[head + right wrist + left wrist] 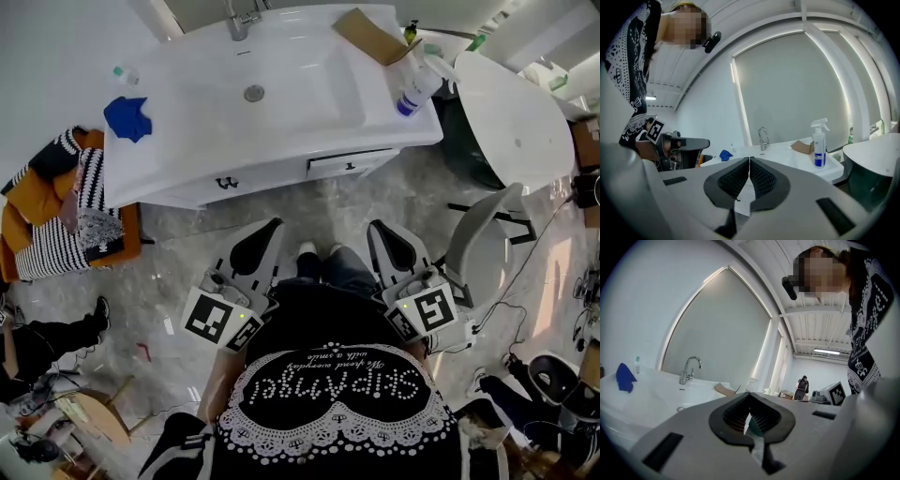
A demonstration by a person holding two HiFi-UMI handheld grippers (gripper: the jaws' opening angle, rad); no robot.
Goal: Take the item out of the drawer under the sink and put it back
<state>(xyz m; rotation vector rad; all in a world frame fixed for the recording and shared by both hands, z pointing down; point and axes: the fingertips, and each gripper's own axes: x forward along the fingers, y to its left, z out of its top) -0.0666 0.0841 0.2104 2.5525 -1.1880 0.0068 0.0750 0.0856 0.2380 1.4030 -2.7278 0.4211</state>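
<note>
Standing well apart from the sink [309, 56], the person holds both claws low, near the body, in the lower middle of the head view. The left gripper [265, 234] and the right gripper [384, 236] are each clenched on nothing, jaws together. The drawers [349, 164] under the basin, in the upper middle of the frame, look closed or nearly so, and nothing touches them. The item shows in no view and is presumably still inside, so taking it out and putting it back both seem left to do.
</note>
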